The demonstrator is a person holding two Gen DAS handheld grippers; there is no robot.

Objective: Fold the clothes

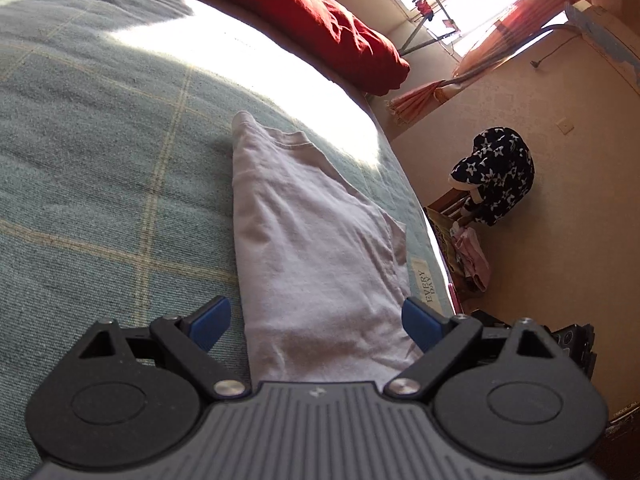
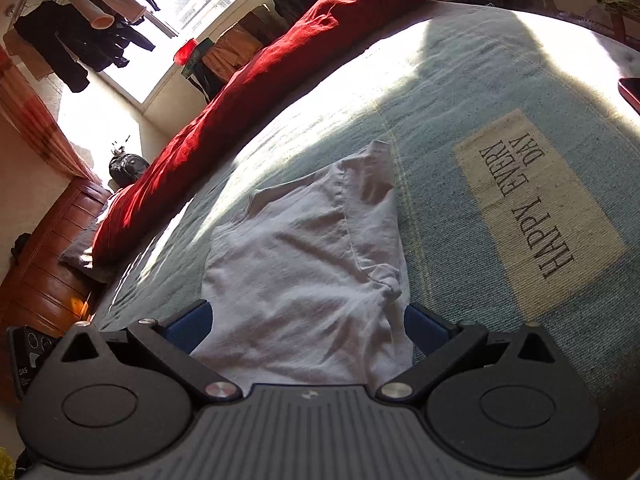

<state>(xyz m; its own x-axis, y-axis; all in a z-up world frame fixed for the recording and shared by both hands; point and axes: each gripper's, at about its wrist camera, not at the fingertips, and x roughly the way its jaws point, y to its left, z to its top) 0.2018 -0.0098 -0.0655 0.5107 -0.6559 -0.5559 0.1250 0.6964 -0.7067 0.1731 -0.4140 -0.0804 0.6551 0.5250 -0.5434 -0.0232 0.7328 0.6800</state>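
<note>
A pale lilac T-shirt (image 1: 304, 248) lies folded lengthwise on the green checked bedspread (image 1: 100, 168). In the left wrist view it runs away from me as a long narrow strip. My left gripper (image 1: 318, 322) hovers open over its near end, blue pads (image 1: 212, 322) wide apart and straddling the cloth without pinching it. In the right wrist view the same T-shirt (image 2: 304, 276) shows its sleeve folded over at the far end. My right gripper (image 2: 306, 326) is open too, with its blue pads (image 2: 424, 330) on either side of the shirt's near edge.
A red quilt (image 2: 256, 100) lies bunched along the far side of the bed. A "HAPPY EVERY DAY" patch (image 2: 532, 208) sits on the bedspread right of the shirt. The bed edge (image 1: 428, 216) drops to the floor, where a star-patterned dark garment (image 1: 496, 176) hangs over a chair. A wooden dresser (image 2: 48, 264) stands at left.
</note>
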